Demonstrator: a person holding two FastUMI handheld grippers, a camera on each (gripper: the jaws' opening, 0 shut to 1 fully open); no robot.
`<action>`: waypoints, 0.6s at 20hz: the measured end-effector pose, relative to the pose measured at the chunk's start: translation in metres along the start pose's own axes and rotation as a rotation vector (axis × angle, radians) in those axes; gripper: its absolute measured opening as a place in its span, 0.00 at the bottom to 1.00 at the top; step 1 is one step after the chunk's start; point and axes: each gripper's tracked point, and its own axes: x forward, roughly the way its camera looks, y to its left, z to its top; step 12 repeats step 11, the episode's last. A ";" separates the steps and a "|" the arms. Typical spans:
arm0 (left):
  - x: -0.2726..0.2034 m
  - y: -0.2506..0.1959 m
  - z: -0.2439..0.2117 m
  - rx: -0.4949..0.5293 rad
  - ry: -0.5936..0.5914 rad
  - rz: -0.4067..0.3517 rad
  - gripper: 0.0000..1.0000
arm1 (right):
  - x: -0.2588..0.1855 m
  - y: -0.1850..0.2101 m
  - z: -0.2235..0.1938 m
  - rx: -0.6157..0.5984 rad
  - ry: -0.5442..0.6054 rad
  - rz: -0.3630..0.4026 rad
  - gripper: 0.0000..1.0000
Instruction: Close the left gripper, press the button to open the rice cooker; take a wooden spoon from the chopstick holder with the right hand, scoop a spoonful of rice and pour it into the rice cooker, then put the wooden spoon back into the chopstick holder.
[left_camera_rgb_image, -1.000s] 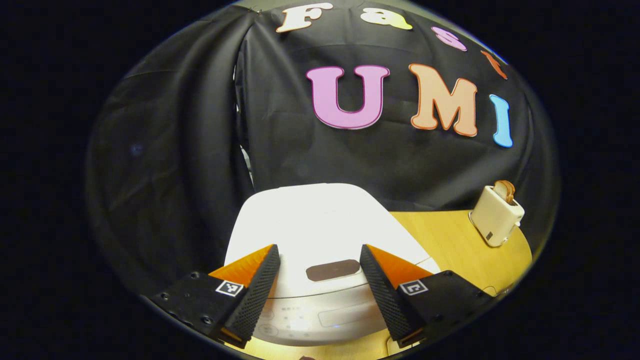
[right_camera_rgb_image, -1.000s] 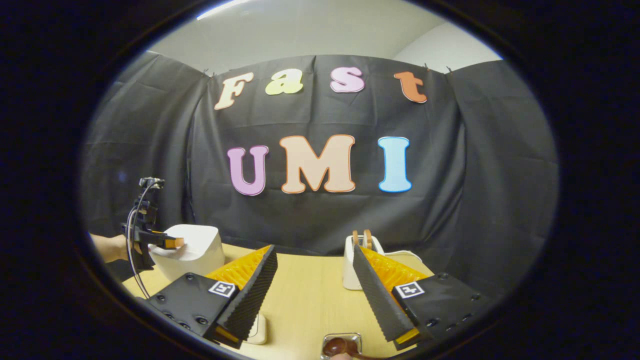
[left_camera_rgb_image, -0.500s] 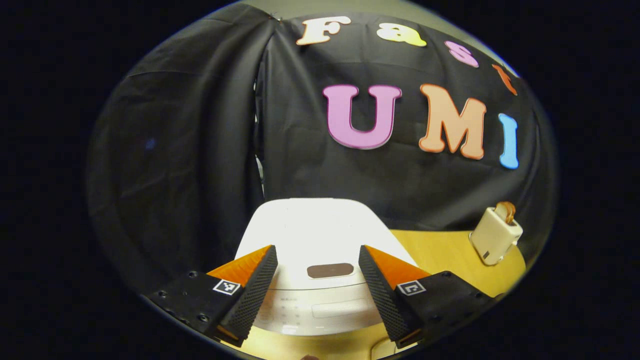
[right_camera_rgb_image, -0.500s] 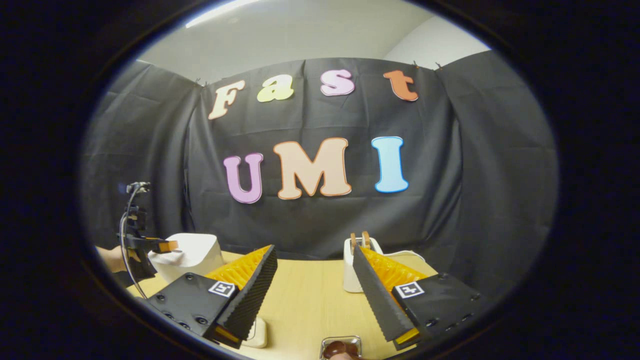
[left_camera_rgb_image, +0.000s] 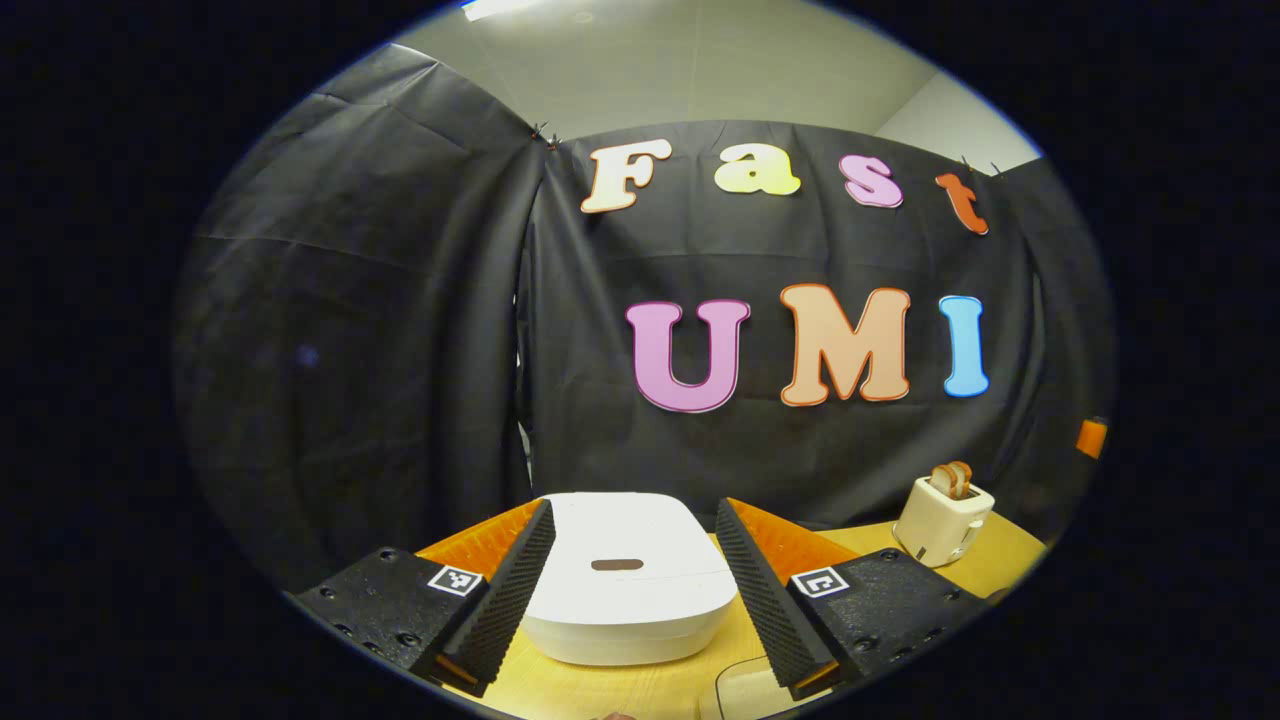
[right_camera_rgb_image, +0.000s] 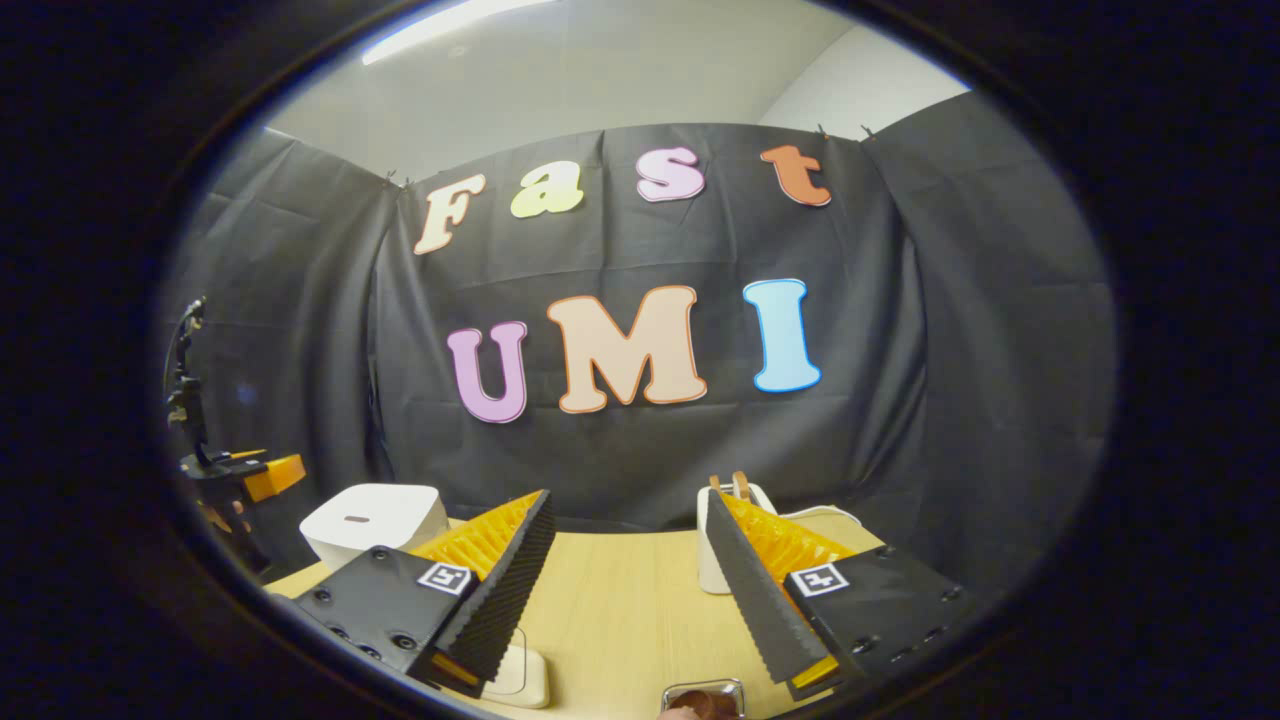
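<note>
The white rice cooker (left_camera_rgb_image: 630, 600) sits on the wooden table with its lid down and a dark oval button (left_camera_rgb_image: 617, 564) on top. My left gripper (left_camera_rgb_image: 633, 505) hangs open a short way in front of it, touching nothing. In the right gripper view the cooker (right_camera_rgb_image: 375, 512) stands at the far left, with the left gripper (right_camera_rgb_image: 245, 472) raised beside it. My right gripper (right_camera_rgb_image: 628, 497) is open and empty above the table. Below it, at the lower edge, are the metal rim of the chopstick holder (right_camera_rgb_image: 703, 687) and a brown spoon end (right_camera_rgb_image: 700, 706).
A white toaster (left_camera_rgb_image: 940, 518) with bread slices stands at the back right; in the right gripper view the toaster (right_camera_rgb_image: 712, 545) is partly behind my right finger. A flat white object (right_camera_rgb_image: 525, 677) lies on the table (right_camera_rgb_image: 620, 610) near my left finger.
My left gripper has drawn back and lifted away from the rice cooker, which now looks smaller and farther off. The right gripper has barely moved.
</note>
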 end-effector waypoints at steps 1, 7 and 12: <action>-0.005 -0.003 0.004 0.032 -0.021 -0.011 0.95 | -0.002 0.001 0.002 -0.008 -0.005 -0.005 1.00; -0.035 -0.020 0.014 0.063 -0.029 -0.085 0.96 | -0.022 0.012 0.007 -0.030 -0.027 -0.046 1.00; -0.047 -0.018 0.017 0.041 -0.035 -0.115 0.96 | -0.039 0.021 0.010 -0.044 -0.036 -0.059 1.00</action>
